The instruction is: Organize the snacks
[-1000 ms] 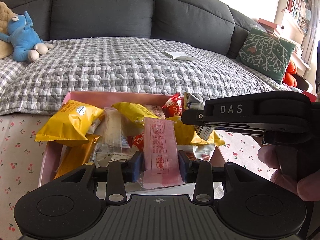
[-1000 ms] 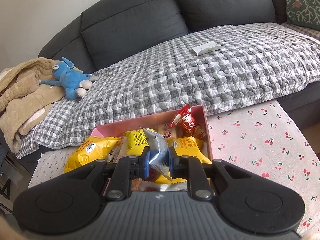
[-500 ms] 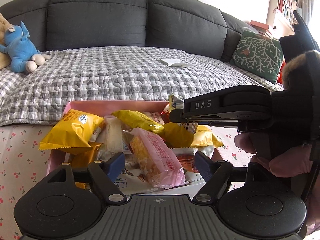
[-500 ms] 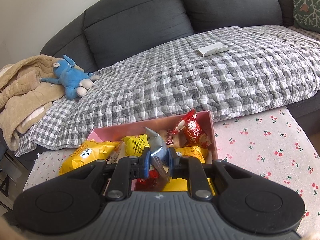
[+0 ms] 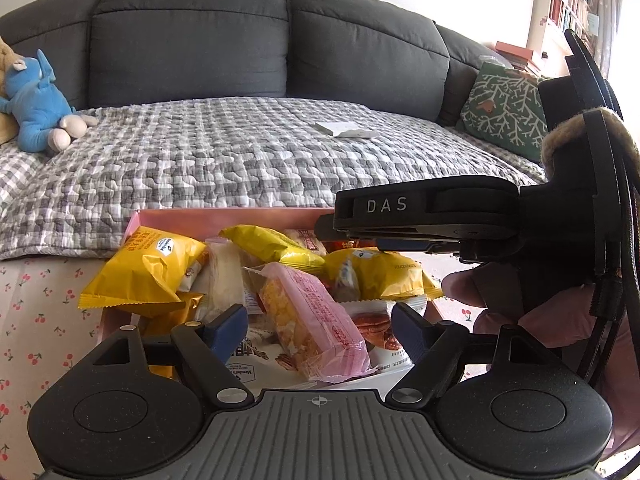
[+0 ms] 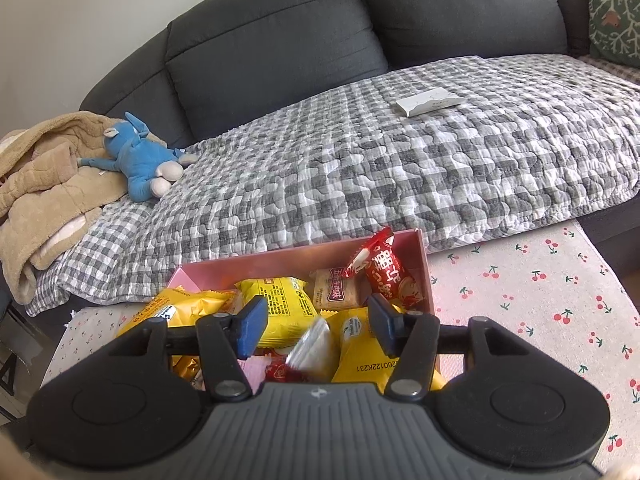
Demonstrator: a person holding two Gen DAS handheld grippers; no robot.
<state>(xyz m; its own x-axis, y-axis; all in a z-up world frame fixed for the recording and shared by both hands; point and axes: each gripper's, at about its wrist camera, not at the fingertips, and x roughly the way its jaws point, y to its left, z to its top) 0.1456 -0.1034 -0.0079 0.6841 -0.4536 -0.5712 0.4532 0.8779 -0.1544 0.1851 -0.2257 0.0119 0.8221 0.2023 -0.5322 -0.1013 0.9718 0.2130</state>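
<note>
Behind the pink box [image 6: 304,258], at 12 o'clock, a grey checked quilt [image 6: 360,168] covered the dark grey sofa [image 5: 192,36]; a blue plush toy [image 6: 140,164] lay at 10 o'clock in the right wrist view and a white packet [image 6: 428,102] at 1 o'clock. The box stood on a cherry-print cloth [image 6: 540,300], crowded with yellow snack bags [image 5: 148,268] and a red wrapped snack [image 6: 384,272] leaning in its far right corner.

In the left wrist view the right gripper [image 5: 400,220] reached in from 3 o'clock, level over the box and hiding the snacks beneath it, with a pink-sleeved hand [image 5: 520,304] below its body.

The left gripper [image 5: 320,324] pointed down at the box, its jaws having just opened wide; the pink wrapped cake bar [image 5: 312,324] lay between them, free of both pads, resting on the pile.

The right gripper's [image 6: 314,320] jaws had likewise just opened, and a blurred silver packet [image 6: 312,346] sat between them, untouched, above the heap.
</note>
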